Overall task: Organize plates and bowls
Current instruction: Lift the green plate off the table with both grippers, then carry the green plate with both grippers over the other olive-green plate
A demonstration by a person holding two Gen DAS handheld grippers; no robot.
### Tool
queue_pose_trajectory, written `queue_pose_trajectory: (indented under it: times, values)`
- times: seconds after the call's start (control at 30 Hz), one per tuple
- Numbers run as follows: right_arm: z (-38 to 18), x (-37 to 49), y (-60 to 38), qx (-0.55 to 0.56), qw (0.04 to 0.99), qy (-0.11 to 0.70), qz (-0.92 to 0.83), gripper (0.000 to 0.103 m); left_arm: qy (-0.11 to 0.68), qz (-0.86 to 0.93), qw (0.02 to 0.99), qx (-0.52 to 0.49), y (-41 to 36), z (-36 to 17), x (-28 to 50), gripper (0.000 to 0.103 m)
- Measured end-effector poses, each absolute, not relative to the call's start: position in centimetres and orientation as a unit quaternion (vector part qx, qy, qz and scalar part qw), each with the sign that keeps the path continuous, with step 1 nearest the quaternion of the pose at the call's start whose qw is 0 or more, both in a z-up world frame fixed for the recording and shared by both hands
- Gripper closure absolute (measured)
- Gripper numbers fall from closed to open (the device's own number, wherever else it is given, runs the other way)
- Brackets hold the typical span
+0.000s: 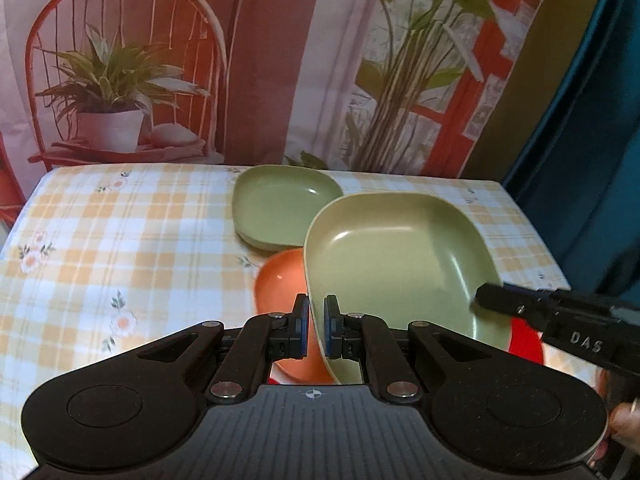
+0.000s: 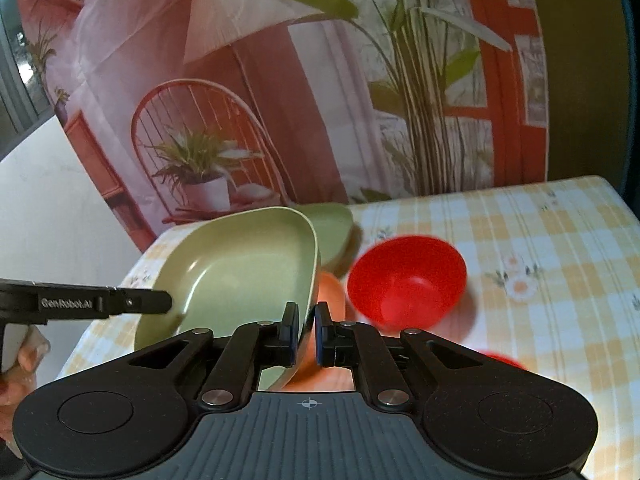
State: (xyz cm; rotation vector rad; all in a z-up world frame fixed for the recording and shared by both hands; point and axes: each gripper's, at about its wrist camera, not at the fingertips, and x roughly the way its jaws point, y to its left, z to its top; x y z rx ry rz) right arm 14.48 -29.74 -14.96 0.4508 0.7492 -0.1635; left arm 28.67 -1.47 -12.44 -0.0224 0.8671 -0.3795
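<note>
Here my left gripper [image 1: 316, 326] and right gripper [image 2: 306, 330] each pinch opposite rims of the green plate [image 1: 400, 248], tilted just before its twin [image 1: 280, 208].

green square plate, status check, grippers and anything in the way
Left gripper and right gripper shut on lifted green square plate. Orange bowl, red plastic bowl below.

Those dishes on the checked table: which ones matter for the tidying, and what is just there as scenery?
Part of the job:
- lifted green plate, its rim pinched by the left gripper and right gripper
- second green plate on the table
- orange bowl
- red bowl

Just there:
- checked tablecloth
- printed backdrop of a chair and plants
</note>
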Motion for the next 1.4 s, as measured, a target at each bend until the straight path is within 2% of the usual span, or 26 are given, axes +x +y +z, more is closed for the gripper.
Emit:
queue_pose_trajectory:
  times: [0.5, 1.4]
  values:
    - [-21.4, 19.3, -29.7, 0.212, 0.878, 0.418, -0.094, 0.096, 0.467, -0.160, 0.869, 0.016, -1.2, -17.0, 33.3, 0.095]
    - [-23.2, 20.4, -28.6, 0.147, 0.880, 0.441, -0.097, 0.095, 0.473, -0.158, 0.864, 0.067, -2.5, -19.5, 33.9, 0.094]
